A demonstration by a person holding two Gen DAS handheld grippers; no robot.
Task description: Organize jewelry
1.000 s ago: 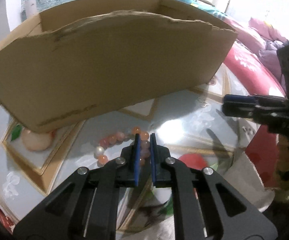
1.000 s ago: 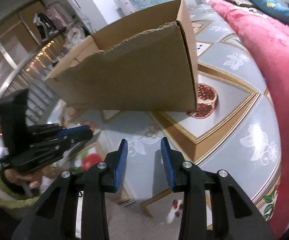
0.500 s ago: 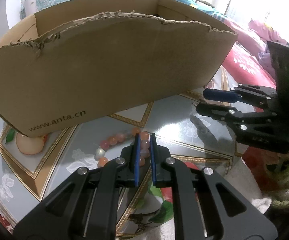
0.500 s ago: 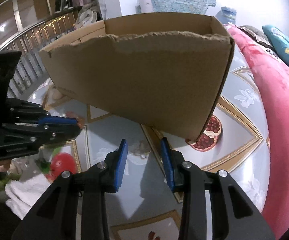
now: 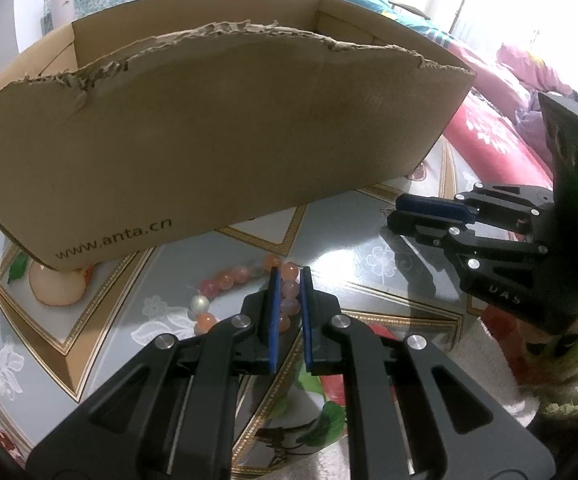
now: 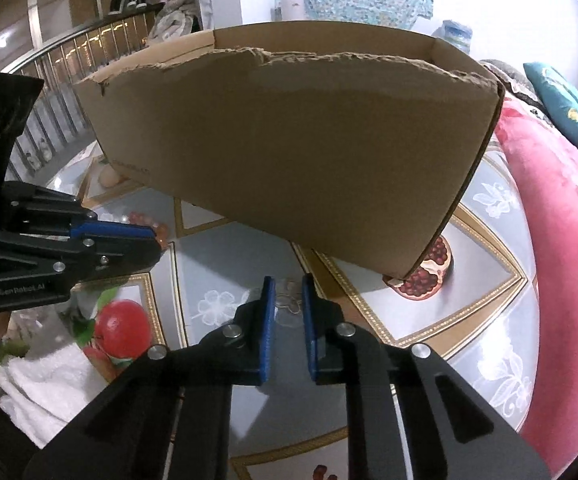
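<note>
Jaws on our right gripper point(image 6: 288, 300) are closing around a small, thin piece point(image 6: 289, 307) on the table point(image 6: 225, 264), narrower than before; our left gripper point(image 5: 288, 292) is clamping the bead bracelet point(image 5: 245, 288) before the cardboard box point(image 5: 217, 148), so both lifts seem near.

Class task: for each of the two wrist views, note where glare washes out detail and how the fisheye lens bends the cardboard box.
Left wrist view: a white glare patch on the glossy tablecloth just beyond the bead bracelet; window top right blown out; the cardboard box bows into an arc. Right wrist view: the box bulges likewise; bright wall behind it washed out; corners black.
</note>
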